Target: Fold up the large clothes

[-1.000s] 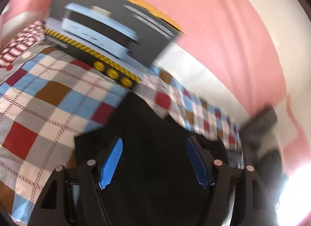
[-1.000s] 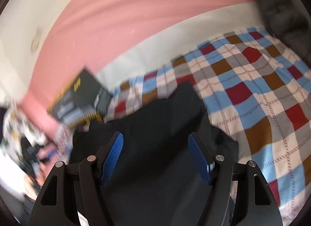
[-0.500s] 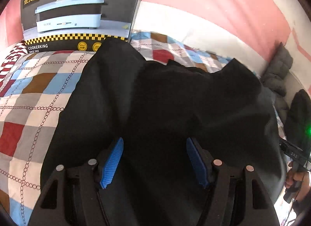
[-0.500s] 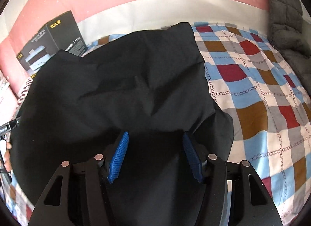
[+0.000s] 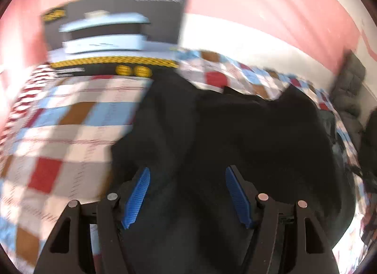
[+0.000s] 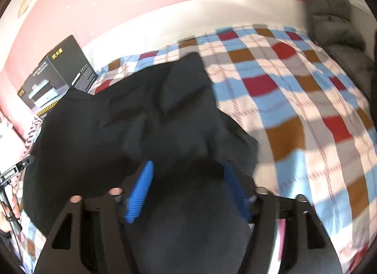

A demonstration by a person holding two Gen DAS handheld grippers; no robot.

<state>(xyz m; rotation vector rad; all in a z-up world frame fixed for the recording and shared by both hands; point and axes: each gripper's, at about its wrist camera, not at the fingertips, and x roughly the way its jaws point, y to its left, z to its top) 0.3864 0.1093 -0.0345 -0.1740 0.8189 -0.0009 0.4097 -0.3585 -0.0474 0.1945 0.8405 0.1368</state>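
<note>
A large black garment (image 5: 247, 137) lies spread in loose folds on a checked bedspread (image 5: 70, 137). It also shows in the right wrist view (image 6: 141, 128). My left gripper (image 5: 187, 194) is open, its blue pads apart over the garment's near left part, with black cloth between and under the fingers. My right gripper (image 6: 188, 194) is open, its blue pads apart over the garment's near right part. Whether either gripper touches the cloth is hidden by blur.
A black appliance box (image 5: 113, 36) stands at the head of the bed against a pink wall; it also shows in the right wrist view (image 6: 56, 78). A grey padded cushion (image 6: 334, 14) lies at the far right. The checked bedspread (image 6: 306, 109) lies bare right of the garment.
Both views are blurred from motion. The left view has shifted so more bedspread shows at left. The right gripper's pads stand slightly wider apart than half a second ago.
</note>
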